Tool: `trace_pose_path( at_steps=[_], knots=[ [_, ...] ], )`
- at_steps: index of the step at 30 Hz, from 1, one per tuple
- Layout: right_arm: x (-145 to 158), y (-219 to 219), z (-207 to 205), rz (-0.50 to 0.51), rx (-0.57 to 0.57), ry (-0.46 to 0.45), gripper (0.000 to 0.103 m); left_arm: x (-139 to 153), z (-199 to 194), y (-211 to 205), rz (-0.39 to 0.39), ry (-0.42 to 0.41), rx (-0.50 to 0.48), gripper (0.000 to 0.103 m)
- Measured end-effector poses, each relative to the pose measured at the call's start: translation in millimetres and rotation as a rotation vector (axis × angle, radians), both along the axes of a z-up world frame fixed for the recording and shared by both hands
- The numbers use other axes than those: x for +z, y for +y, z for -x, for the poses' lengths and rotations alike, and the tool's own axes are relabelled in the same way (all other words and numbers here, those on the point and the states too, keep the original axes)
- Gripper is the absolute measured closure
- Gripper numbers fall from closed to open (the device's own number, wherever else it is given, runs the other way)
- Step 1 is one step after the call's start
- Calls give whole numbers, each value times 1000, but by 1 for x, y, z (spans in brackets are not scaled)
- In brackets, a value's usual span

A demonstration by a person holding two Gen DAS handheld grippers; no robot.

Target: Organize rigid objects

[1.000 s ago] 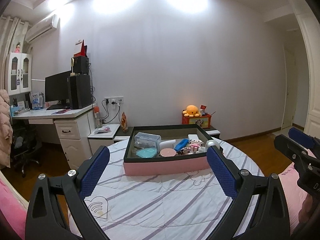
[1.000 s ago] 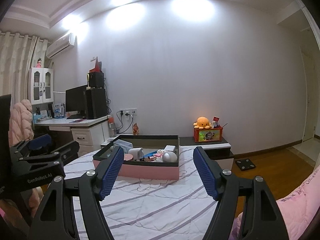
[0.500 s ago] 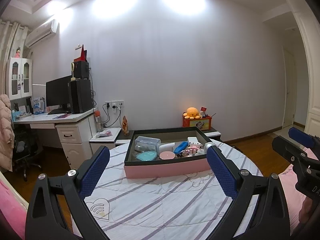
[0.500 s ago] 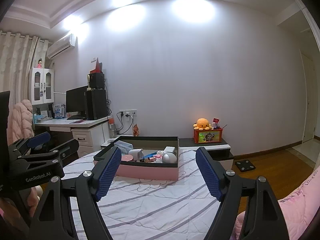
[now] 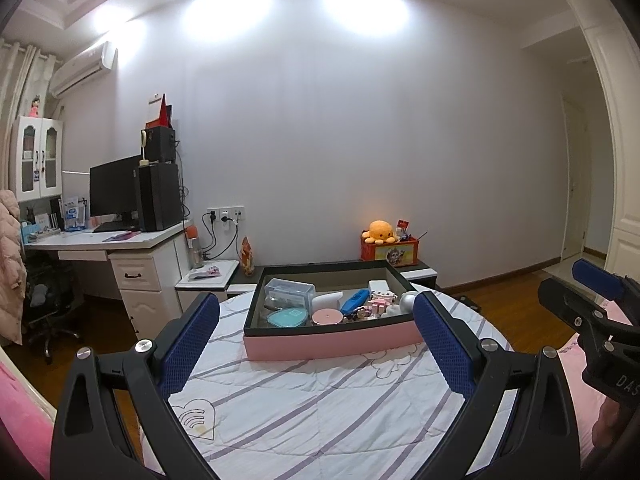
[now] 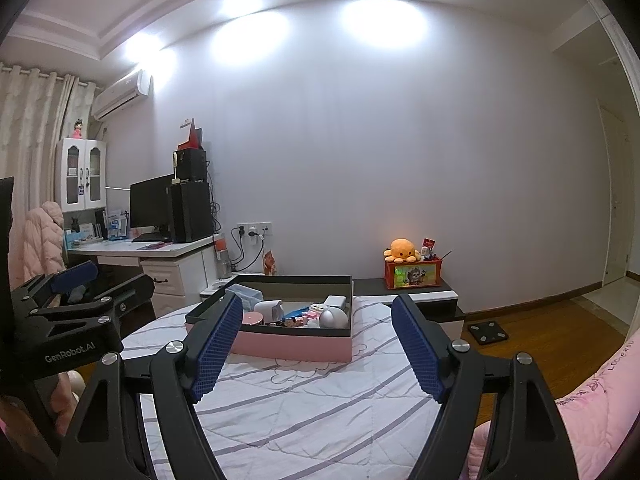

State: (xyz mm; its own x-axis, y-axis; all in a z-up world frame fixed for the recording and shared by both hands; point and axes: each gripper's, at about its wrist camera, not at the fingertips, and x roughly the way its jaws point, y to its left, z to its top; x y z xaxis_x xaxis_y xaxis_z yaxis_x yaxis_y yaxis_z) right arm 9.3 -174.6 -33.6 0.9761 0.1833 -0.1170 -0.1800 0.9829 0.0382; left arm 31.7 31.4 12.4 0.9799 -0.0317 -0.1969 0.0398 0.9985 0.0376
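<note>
Pink-sided box [image 5: 332,346] is sitting on the round table [image 5: 320,408], holding the small objects; left gripper [image 5: 316,344] and right gripper [image 6: 316,352] are hovering before it, jaws spread, empty, likely lining up a pick.

A pink box [image 5: 332,343] with a dark rim sits mid-frame on the striped table [image 5: 320,408], open-topped. Inside lie a clear lidded container [image 5: 290,292], a teal case [image 5: 289,316], a round pink disc [image 5: 326,316], a blue item [image 5: 354,300] and a white egg shape [image 6: 333,316].
</note>
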Motion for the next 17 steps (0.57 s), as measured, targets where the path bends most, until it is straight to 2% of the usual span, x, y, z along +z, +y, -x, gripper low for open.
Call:
trace_pose_path(
  at_steps=[17],
  knots=[
    [1,0,3,13,7,1,24,4,7,1,-1,-11,15,3]
  ],
)
